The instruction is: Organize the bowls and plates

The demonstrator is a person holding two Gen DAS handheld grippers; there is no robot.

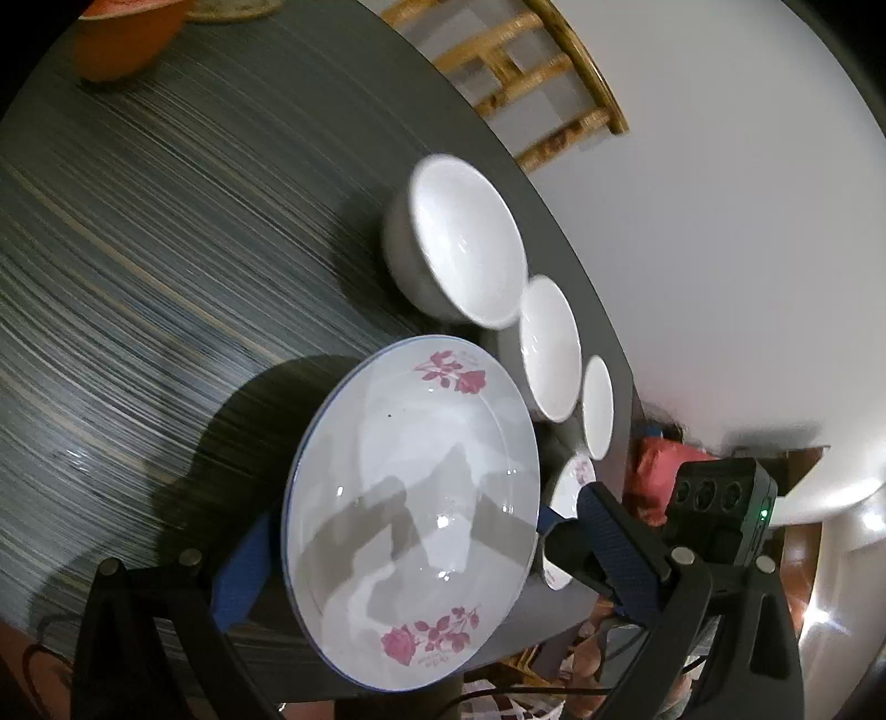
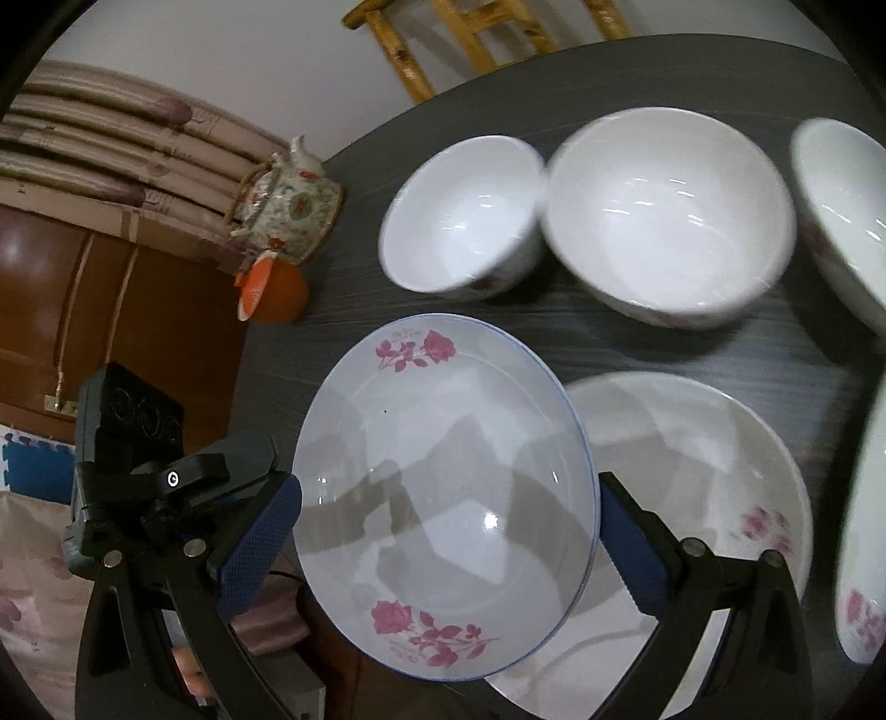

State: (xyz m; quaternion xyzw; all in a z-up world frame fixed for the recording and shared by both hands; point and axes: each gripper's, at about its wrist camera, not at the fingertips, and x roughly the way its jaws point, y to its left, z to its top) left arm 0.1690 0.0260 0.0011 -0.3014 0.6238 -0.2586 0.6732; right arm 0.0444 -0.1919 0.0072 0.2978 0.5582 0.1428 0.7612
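Note:
Each gripper holds a white plate with pink roses and a blue rim by its edges, lifted above the dark table. My left gripper is shut on its rose plate. My right gripper is shut on its rose plate, above another white rose plate lying on the table. Three white bowls stand in a row near the table edge in the left wrist view. In the right wrist view, white bowls stand behind the plates.
An orange bowl stands at the far corner of the striped dark table. A patterned teapot and an orange object sit at the table's left edge. A wooden chair stands behind. Another rose dish is at the right edge.

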